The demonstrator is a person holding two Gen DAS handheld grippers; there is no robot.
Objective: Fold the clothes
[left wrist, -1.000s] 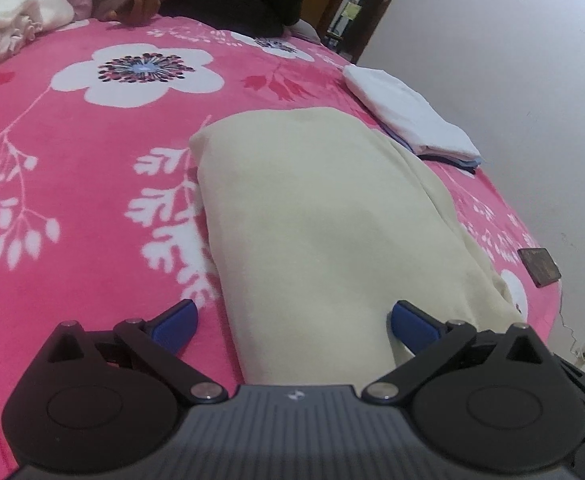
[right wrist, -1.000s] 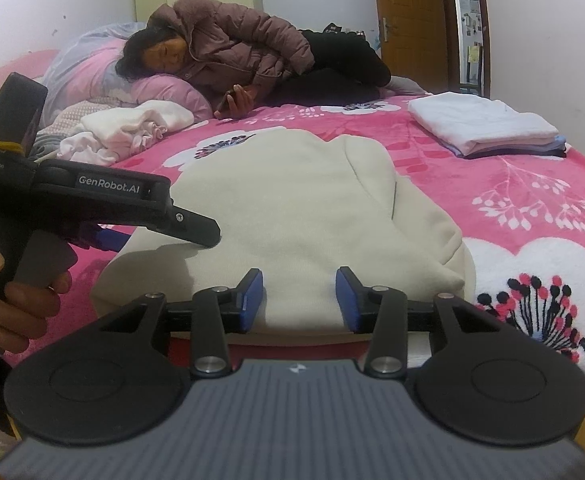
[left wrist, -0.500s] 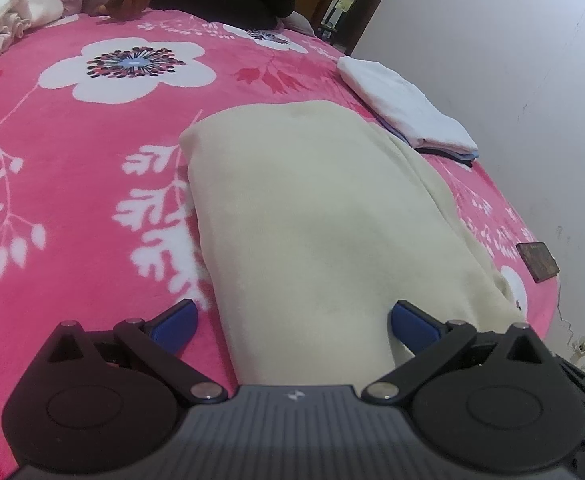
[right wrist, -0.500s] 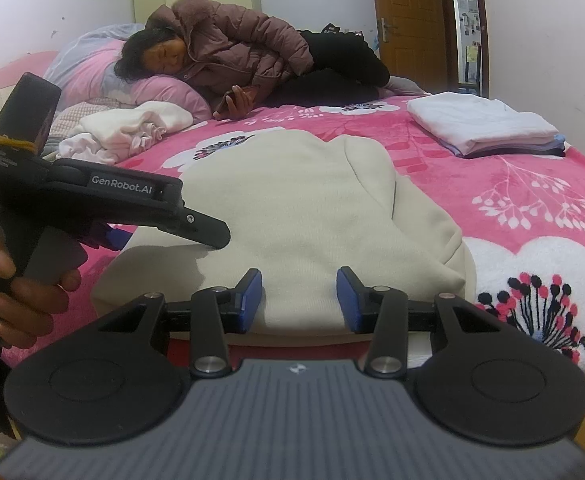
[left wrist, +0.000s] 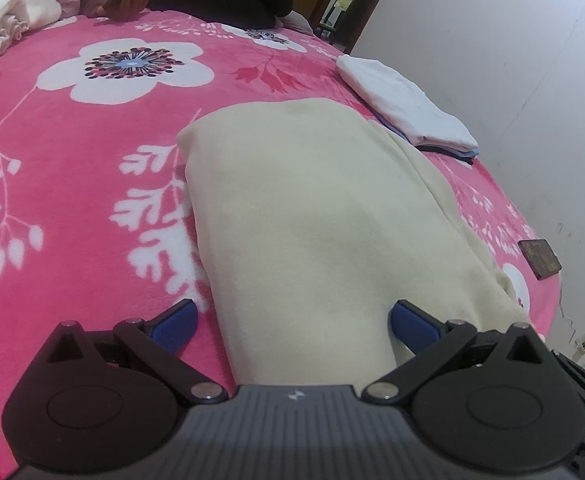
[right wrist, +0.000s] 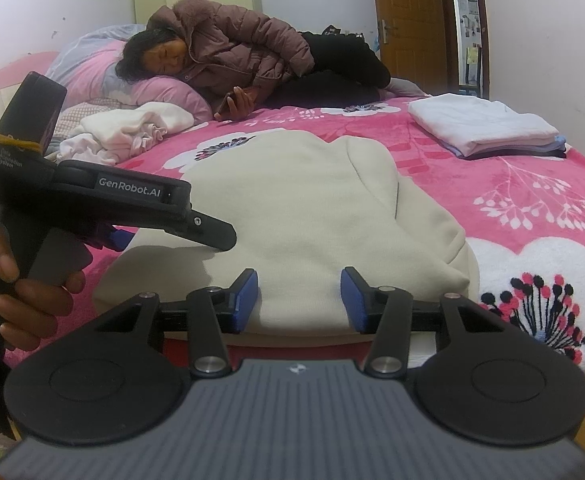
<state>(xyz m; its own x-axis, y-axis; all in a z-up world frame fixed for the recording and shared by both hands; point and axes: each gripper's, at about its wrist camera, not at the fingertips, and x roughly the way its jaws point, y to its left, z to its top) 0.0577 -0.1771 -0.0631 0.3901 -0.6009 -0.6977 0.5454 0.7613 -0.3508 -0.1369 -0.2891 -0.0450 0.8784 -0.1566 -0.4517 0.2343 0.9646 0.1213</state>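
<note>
Cream sweater (left wrist: 312, 216) lies folded into a long bundle on the pink floral blanket (left wrist: 72, 184), well short of the stack of folded whites (right wrist: 480, 128) near the far wall-side corner. I hold my left gripper (left wrist: 292, 320) above the sweater's near end, jaws spread wide and pinching nothing, blue pads (left wrist: 172, 322) clear of the cloth on either side. My right gripper (right wrist: 298, 298) sits at the sweater's near edge; its jaws have just been opening, with cloth behind the gap but no pad pressing on it.

I judge the next fold is end over end. To do it well I would take both near corners together, low at the edge, catching every layer, then lift evenly so the bundle does not splay.

Its long axis runs away from me toward the person (right wrist: 232, 52) lying at the headboard, hood side toward the folded stack.
</note>
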